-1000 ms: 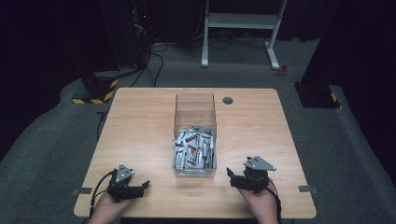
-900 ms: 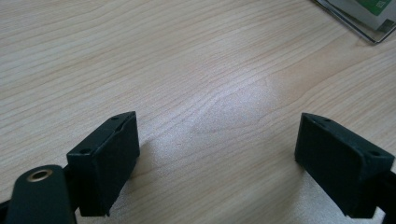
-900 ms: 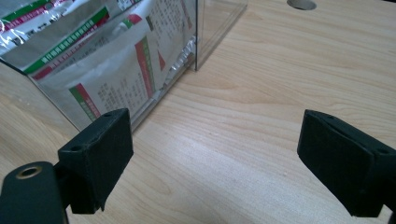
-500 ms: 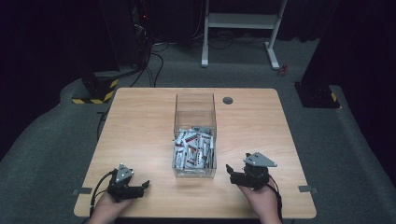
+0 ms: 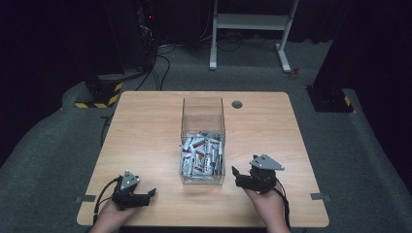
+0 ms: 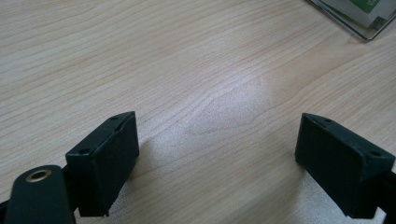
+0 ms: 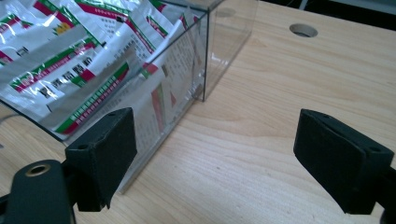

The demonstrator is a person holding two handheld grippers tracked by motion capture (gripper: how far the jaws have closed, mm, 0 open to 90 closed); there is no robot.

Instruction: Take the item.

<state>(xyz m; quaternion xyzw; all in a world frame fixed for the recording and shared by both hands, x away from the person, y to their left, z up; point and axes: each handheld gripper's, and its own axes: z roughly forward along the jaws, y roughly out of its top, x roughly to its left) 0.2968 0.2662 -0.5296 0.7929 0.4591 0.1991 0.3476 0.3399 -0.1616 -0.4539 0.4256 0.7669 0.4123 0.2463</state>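
Your right claw [image 7: 215,154] gapes beside the clear box [image 5: 203,141]; left claw [image 6: 217,158] spread too. Those sachets [image 7: 79,60] look light, probably slick: pinch one flat edge.

The box [image 6: 364,18] is cut off at the upper right of the left gripper view. Print on the packets [image 7: 70,60] is too blurred to read. Forearms leave the high view's bottom edge.

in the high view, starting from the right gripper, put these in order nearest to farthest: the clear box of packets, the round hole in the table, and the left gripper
1. clear box, just to the right gripper's left, mid-table.
2. left gripper, across the near edge, beyond the box.
3. round hole, at the far edge; not much farther than the left gripper.
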